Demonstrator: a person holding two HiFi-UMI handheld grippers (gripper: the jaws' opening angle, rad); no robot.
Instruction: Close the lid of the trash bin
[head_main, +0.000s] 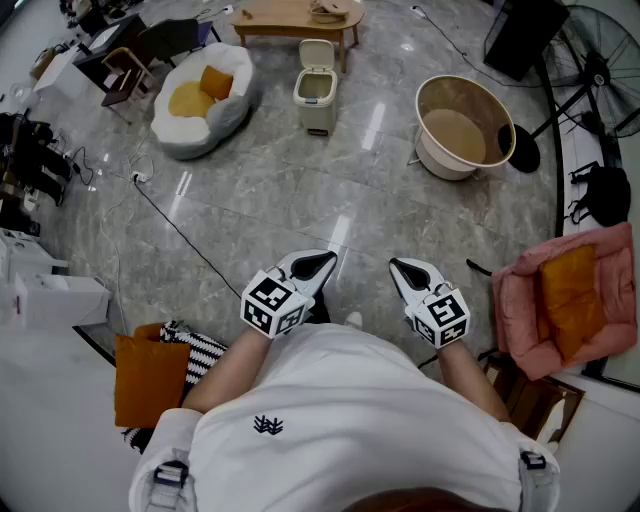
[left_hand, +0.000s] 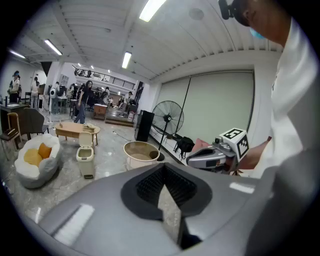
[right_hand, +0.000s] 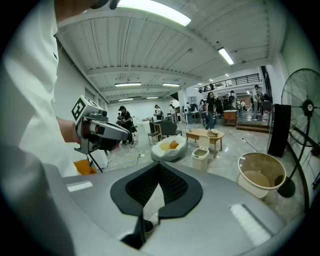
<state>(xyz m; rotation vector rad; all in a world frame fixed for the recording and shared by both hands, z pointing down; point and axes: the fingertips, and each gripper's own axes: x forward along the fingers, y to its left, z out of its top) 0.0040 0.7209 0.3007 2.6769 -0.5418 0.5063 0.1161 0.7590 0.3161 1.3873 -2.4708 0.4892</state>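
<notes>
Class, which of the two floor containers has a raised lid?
The small cream trash bin beside the wooden table, lid upright; the round tub shows no lid.

I see a glossy grey marble floor (head_main: 300, 190) under white strip lights (right_hand: 150, 12). A low wooden table (head_main: 295, 15) stands at the far side, a white beanbag (head_main: 200, 100) to its left, a round tub (head_main: 465, 125) and a black fan (head_main: 598, 62) to the right.

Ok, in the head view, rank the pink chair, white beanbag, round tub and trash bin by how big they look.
1. Pink chair, though it sits nearest the camera.
2. White beanbag and round tub: about alike, so I can't rank them.
3. Trash bin, clearly smallest.
</notes>
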